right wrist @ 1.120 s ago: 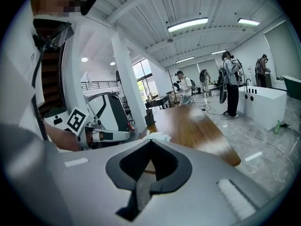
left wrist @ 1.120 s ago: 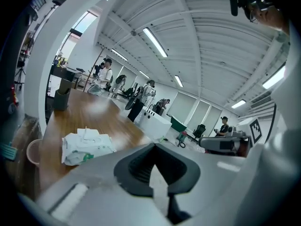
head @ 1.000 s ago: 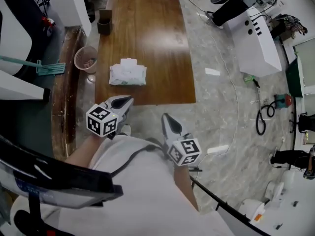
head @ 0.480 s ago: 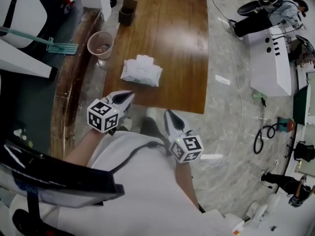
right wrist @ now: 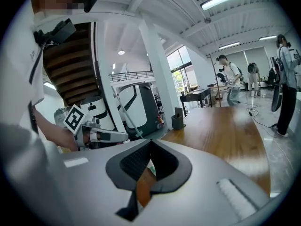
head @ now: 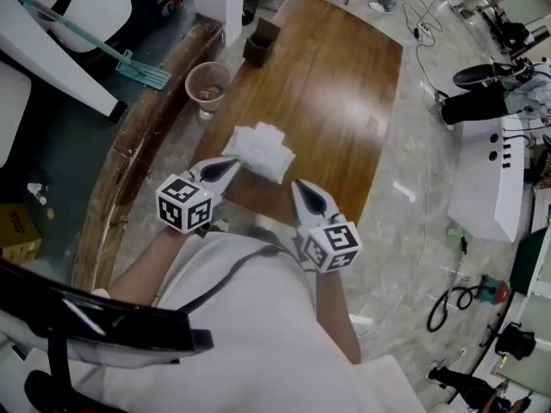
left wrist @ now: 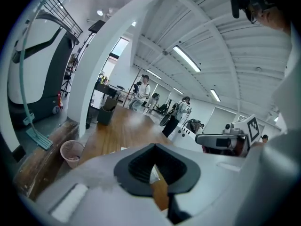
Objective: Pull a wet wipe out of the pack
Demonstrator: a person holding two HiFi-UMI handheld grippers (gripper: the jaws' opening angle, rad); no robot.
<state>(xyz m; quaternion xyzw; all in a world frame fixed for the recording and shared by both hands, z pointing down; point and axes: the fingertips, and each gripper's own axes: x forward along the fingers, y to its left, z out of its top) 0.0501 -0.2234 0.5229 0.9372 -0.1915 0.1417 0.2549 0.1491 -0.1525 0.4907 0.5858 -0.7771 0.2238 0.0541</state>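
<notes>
So in the head view both tools are held low in the frame, close to the person's body, and pointing up toward the wooden table point(head: 344, 84). The left gripper point(head: 229, 164) has its jaws pressed together into one point. Its own view point(left wrist: 151, 145) backs that up: the tips meet and there's nothing pinched between them. Same for the right gripper point(head: 300, 186), whose own camera point(right wrist: 150, 141) shows the jaws closed on nothing.

The wet wipe pack point(head: 263, 151) is lying flat on the table near its near edge, a bit left of the frame's middle. It's white and kind of crumpled. The left gripper's tip is right at the pack's lower left corner, though I can't tell if it's actually touching. The right gripper's tip sits just below and right of the pack, over the table edge.

Other stuff: a pink mesh wastebasket point(head: 207, 84) stands on the floor just off the table's left side. There's a dark box point(head: 261, 40) at the table's far left corner. A teal-handled mop point(head: 138, 65) lies in the upper left, and a white machine point(head: 495, 170) stands on the right. A few people point(left wrist: 143, 86) are standing way back in the room in the left gripper view.
</notes>
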